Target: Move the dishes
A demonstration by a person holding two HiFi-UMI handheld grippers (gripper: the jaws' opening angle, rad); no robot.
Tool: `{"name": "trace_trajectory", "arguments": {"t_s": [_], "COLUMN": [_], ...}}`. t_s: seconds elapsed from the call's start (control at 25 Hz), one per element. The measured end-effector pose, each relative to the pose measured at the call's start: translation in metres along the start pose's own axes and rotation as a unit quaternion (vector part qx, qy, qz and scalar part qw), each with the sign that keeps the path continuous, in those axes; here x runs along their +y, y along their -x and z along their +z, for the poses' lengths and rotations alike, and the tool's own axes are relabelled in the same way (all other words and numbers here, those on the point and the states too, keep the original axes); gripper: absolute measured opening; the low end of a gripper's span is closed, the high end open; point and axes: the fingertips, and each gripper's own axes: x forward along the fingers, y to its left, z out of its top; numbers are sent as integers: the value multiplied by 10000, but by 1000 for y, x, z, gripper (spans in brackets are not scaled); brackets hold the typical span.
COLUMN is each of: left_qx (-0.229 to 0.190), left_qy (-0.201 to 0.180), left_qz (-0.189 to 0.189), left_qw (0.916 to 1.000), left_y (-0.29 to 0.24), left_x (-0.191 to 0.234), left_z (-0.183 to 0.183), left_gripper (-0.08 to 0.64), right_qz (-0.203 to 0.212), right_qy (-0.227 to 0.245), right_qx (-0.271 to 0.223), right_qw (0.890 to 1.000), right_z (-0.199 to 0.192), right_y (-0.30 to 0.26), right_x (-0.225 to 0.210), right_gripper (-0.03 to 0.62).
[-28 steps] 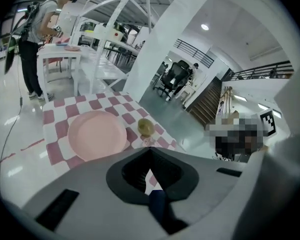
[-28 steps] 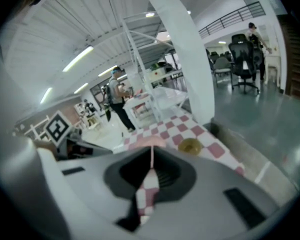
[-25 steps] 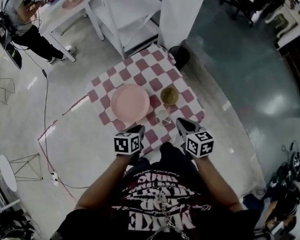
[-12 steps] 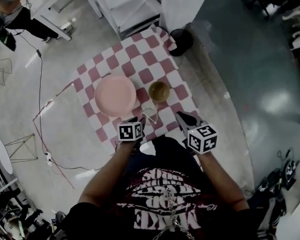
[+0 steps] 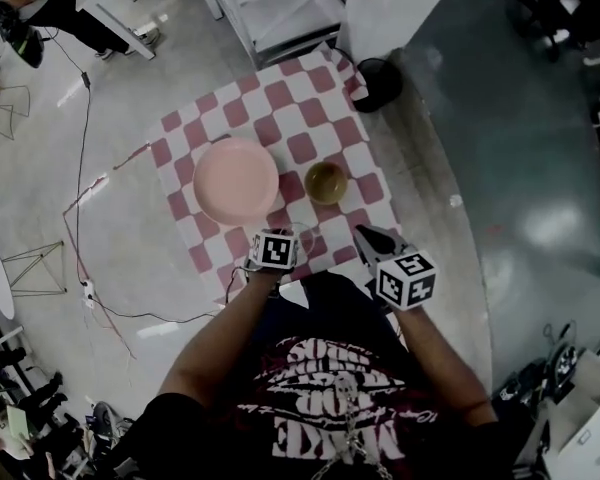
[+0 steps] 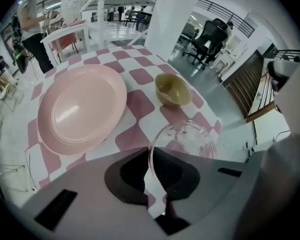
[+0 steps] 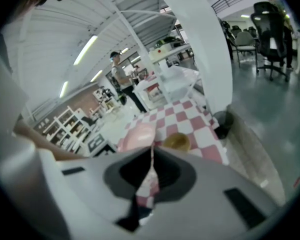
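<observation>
L fingers just closed, gripping glass bowl

On the table the plate lies left of the bowl, the glass before them.

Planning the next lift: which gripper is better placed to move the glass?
The left gripper. Its jaws have just been closing, with the rim of the glass between them. The right gripper is shut, empty, and off to the glass's side.
</observation>
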Motion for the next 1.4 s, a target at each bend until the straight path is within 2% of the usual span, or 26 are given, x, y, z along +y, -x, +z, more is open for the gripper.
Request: {"name": "trace_trajectory", "arguments": {"t_s": [0.04, 0.16, 0.24, 0.52, 0.6, 0.68, 0.8, 1.08, 1.4], "left_qx": [-107, -232, -392, -785, -716, -435, -260, -96, -373], "left_qy": [-80, 50, 7, -129, -92, 21, -66, -215, -2], "left_qz": [18, 1, 77, 373, 374, 313, 356, 208, 113], "left_qw": [9999, 9997, 9992, 9961, 9967, 9986, 9990, 9995, 9992], "left_y": [6, 30, 48, 76, 76, 71, 60, 33, 46], "left_x": [4, 21, 40, 140, 162, 178, 199, 210, 211], "left_z": [4, 6, 15, 59, 63, 55, 55, 54, 57], "left_gripper": [48, 46, 46, 46, 46, 46, 46, 48, 81], "right_qz": [13, 37, 38, -136, -237, -327, -512, -945, -879], "right_qy": [17, 79, 92, -74, -166, -278, -465, -800, -720], "right_qx": [-12, -35, -85, -317, -350, -375, -426, -447, -514], "right_qw": [10000, 10000, 9999, 9994, 9990, 9984, 9967, 9913, 9922], "right_z": [0, 0, 3, 2, -5, -13, -25, -51, -49], "right_y": [-3, -10, -15, -33, -36, -39, -42, -35, -33], "right_x": [6, 28, 44, 101, 113, 122, 132, 147, 151], "right_gripper": [37, 37, 37, 37, 37, 37, 37, 37, 37]}}
